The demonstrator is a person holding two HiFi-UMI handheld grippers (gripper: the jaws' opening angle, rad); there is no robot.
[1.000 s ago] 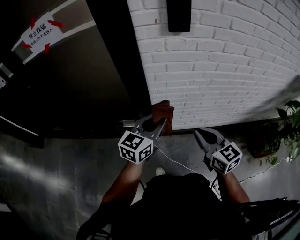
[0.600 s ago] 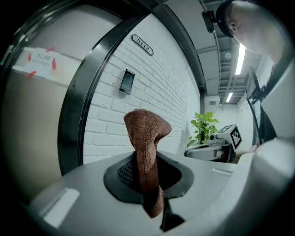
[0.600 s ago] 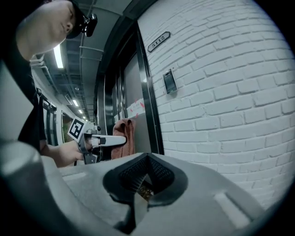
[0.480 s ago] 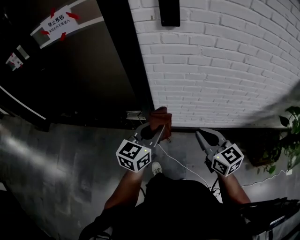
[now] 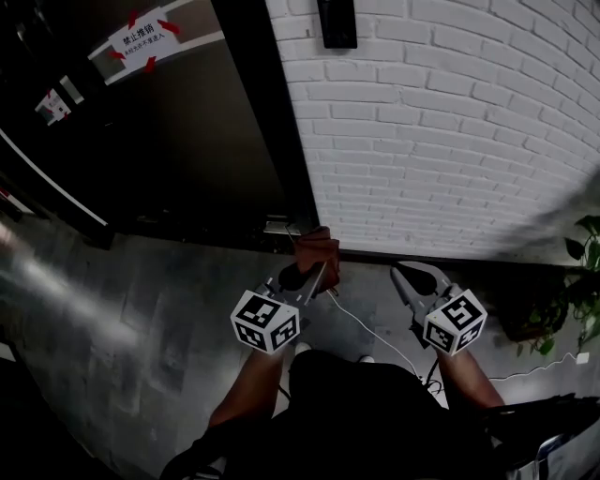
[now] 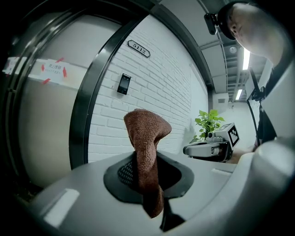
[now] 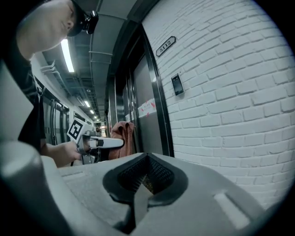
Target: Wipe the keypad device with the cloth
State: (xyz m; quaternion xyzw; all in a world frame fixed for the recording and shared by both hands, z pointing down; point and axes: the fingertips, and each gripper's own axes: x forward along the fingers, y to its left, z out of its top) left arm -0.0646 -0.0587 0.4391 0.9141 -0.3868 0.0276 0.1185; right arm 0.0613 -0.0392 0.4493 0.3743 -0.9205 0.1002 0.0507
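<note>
The keypad device (image 5: 336, 23) is a small black panel high on the white brick wall, right of the dark door frame. It also shows in the left gripper view as the keypad (image 6: 123, 84) and in the right gripper view as the keypad (image 7: 177, 85). My left gripper (image 5: 314, 272) is shut on a brown cloth (image 5: 319, 246), which stands up from the jaws as a folded hump (image 6: 146, 147). My right gripper (image 5: 405, 274) is beside it, shut and holding nothing (image 7: 146, 173). Both grippers are low and well short of the keypad.
A dark door (image 5: 178, 141) with a taped paper notice (image 5: 141, 39) stands left of the wall. A number plate (image 6: 138, 48) hangs above the keypad. A potted plant (image 5: 577, 281) sits at the right. A white cable (image 5: 375, 337) runs across the grey floor.
The head view has swung, so the door notice sits further right and the keypad looks smaller. Both grippers keep their pose, the left still holding the cloth.
</note>
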